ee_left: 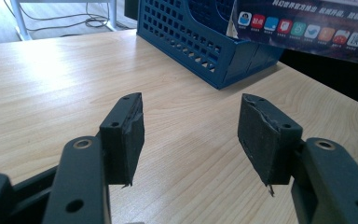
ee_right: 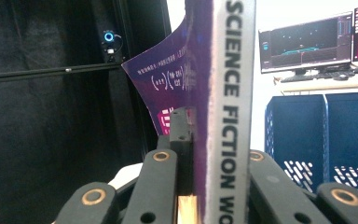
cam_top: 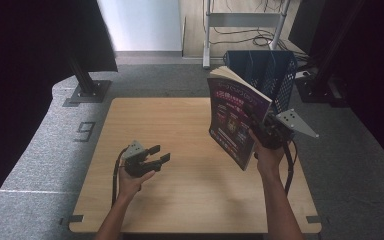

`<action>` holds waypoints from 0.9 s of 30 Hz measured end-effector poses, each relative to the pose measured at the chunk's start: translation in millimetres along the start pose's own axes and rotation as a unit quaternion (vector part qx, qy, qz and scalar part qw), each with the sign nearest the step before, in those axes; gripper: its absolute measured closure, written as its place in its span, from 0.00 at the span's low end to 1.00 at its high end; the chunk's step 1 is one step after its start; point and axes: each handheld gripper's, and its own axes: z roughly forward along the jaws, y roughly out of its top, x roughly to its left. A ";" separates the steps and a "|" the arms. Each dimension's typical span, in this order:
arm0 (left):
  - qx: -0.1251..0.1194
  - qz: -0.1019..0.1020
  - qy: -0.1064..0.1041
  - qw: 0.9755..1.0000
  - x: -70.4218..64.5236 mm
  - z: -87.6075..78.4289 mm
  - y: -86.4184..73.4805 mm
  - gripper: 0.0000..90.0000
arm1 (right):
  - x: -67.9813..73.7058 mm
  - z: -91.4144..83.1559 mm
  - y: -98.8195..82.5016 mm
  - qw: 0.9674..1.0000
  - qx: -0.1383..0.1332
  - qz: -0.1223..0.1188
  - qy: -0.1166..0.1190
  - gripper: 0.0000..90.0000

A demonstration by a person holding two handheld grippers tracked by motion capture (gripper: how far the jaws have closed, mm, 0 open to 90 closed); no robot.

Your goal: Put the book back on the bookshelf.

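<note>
A purple magazine (cam_top: 235, 117) is held upright above the right part of the wooden table (cam_top: 180, 150), in front of a blue mesh file rack (cam_top: 267, 70). My right gripper (cam_top: 262, 131) is shut on the magazine near its spine. In the right gripper view the white spine (ee_right: 233, 107) reads "SCIENCE FICTION" and the two black jaws clamp the magazine from both sides. My left gripper (cam_top: 157, 153) rests low over the table's left half, open, with nothing between its pads (ee_left: 126, 135). The blue rack (ee_left: 200, 42) and the magazine's lower edge (ee_left: 307, 28) lie ahead of it.
The rack stands at the table's far right corner. A metal stand base (cam_top: 87, 90) sits on the grey floor to the far left, and a white frame with cables (cam_top: 245, 25) stands beyond the table. Dark curtains hang on both sides. Monitors (ee_right: 307, 44) stand behind the rack.
</note>
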 end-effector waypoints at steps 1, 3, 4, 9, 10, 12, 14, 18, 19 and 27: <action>0.000 0.000 0.000 1.000 -0.1 0.1 -0.1 0.46 | 0.1 0.3 0.8 1.000 0.000 -0.001 0.000 0.90; 0.000 0.000 0.000 1.000 0.0 0.0 -0.1 0.46 | 0.2 0.7 1.5 1.000 -0.001 -0.002 -0.001 0.90; 0.000 0.000 0.000 1.000 0.1 -0.2 0.0 0.46 | 0.2 1.0 2.1 1.000 0.000 -0.003 0.000 0.90; -0.002 -0.002 0.001 1.000 1.2 -1.1 -0.2 0.46 | -0.6 2.6 3.6 1.000 -0.001 -0.007 -0.003 0.90; -0.002 -0.002 0.001 1.000 1.2 -1.1 -0.2 0.46 | -1.2 2.7 3.7 1.000 -0.001 -0.006 -0.005 0.90; 0.000 -0.002 0.001 1.000 1.3 -0.7 -0.5 0.46 | -2.9 2.9 3.9 1.000 -0.001 -0.005 -0.008 0.90; 0.000 -0.002 0.001 1.000 1.3 -0.6 -0.5 0.46 | -4.6 3.4 4.1 1.000 -0.003 -0.003 -0.011 0.90; 0.002 -0.001 0.001 1.000 1.4 -0.1 -0.8 0.46 | -6.7 5.2 4.0 1.000 -0.001 -0.010 -0.019 0.90; 0.002 -0.001 0.001 1.000 1.4 -0.1 -0.8 0.46 | -7.2 5.5 4.0 1.000 -0.001 -0.011 -0.021 0.90; 0.001 -0.002 0.001 1.000 1.9 -0.2 -1.1 0.46 | -14.9 4.1 6.8 0.999 -0.007 -0.007 -0.034 0.90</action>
